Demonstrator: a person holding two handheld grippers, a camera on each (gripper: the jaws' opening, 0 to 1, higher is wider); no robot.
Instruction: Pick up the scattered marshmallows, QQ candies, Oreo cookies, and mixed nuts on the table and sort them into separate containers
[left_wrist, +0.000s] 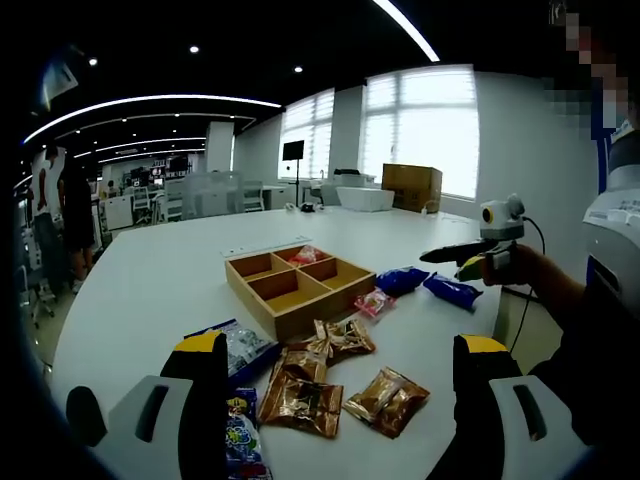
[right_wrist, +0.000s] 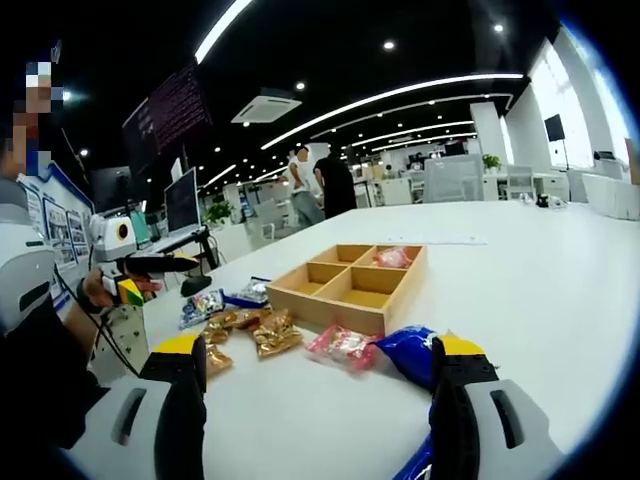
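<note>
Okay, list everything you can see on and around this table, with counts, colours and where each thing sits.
Wooden tray: one, tan, four compartments, mid-table.
Pink packet in tray: one, in a far compartment as the left gripper view sees it.
Pink packet on table: one, beside the tray.
Blue packets: two, beside the tray on the right gripper's side.
Brown foil packets: about four, in a cluster on the left gripper's side.
Clear blue-edged packet: one, beside the brown cluster.
Colourful candy packet: one, near the left gripper.
Cardboard box: one, brown, far end by the window.
People: two, standing in the background.
Left gripper: jaws open, yellow-tipped.
Right gripper: jaws open, yellow-tipped.
</note>
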